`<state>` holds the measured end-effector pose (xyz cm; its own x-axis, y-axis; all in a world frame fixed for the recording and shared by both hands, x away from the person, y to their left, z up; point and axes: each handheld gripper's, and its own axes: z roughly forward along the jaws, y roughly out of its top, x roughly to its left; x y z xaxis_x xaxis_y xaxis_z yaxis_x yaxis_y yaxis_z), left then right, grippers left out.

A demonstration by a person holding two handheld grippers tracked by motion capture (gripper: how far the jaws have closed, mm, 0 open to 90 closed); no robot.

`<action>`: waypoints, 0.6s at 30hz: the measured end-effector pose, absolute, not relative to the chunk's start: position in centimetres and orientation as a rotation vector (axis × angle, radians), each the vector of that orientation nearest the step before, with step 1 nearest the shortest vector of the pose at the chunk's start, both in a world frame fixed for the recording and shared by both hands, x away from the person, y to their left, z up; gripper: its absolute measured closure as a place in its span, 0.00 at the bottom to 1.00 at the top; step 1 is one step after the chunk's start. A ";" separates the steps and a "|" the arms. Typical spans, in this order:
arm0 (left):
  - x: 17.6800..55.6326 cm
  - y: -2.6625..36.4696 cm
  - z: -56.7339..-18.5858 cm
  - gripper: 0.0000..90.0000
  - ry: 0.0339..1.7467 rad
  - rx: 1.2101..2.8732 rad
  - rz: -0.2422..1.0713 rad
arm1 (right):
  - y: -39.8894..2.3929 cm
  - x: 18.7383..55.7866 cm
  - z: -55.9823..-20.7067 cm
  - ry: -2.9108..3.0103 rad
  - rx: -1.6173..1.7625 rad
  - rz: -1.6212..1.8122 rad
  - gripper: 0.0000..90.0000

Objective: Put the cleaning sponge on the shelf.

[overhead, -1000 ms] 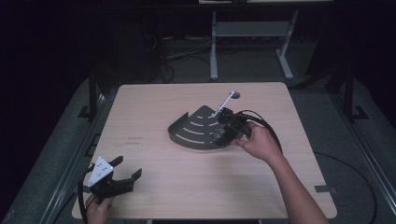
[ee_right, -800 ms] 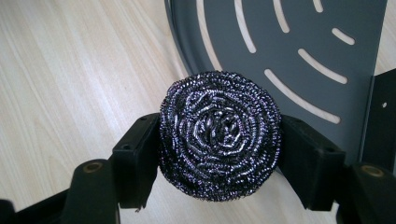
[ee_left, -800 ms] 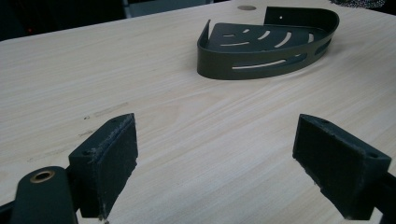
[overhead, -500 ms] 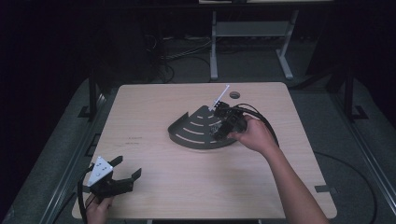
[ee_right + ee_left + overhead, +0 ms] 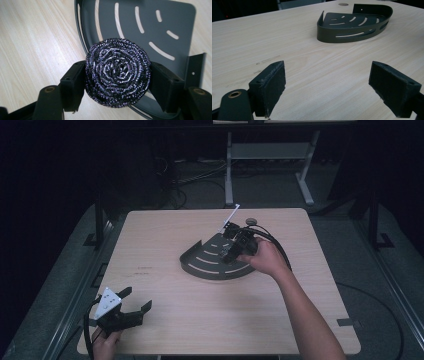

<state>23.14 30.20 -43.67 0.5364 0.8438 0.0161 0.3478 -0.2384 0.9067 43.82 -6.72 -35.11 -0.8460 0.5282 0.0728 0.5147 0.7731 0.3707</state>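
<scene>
A dark quarter-round slotted corner tray (image 5: 210, 262) (image 5: 354, 23) (image 5: 150, 27) lies near the middle of the wooden table (image 5: 165, 240). My right gripper (image 5: 232, 247) (image 5: 117, 77) hangs over the tray, shut on a round steel wool scourer (image 5: 117, 75) squeezed between its two black pads. The scourer sits above the tray's curved rim. At the table's near left corner my left gripper (image 5: 127, 307) (image 5: 327, 87) stands open, nothing between its pads (image 5: 268, 88), pointing toward the tray.
A small round hole (image 5: 251, 221) (image 5: 343, 4) is in the table behind the tray. A white strip (image 5: 229, 217) sticks up from the right gripper. A metal stand (image 5: 270, 155) and cables lie on the floor beyond the table.
My right gripper has moved left and a little farther over the tray with the scourer in it. The left gripper has stayed put.
</scene>
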 end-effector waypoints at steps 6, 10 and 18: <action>23.2 30.3 -43.7 0.15 0.991 1.811 0.649 | -6.3 44.7 -36.4 2.930 0.882 0.557 0.36; 23.1 30.4 -43.6 0.15 0.987 1.814 0.655 | -5.9 45.0 -37.1 2.928 0.879 0.534 0.36; 23.1 30.4 -43.7 0.15 0.991 1.814 0.651 | -5.6 45.7 -38.0 2.919 0.912 0.541 0.36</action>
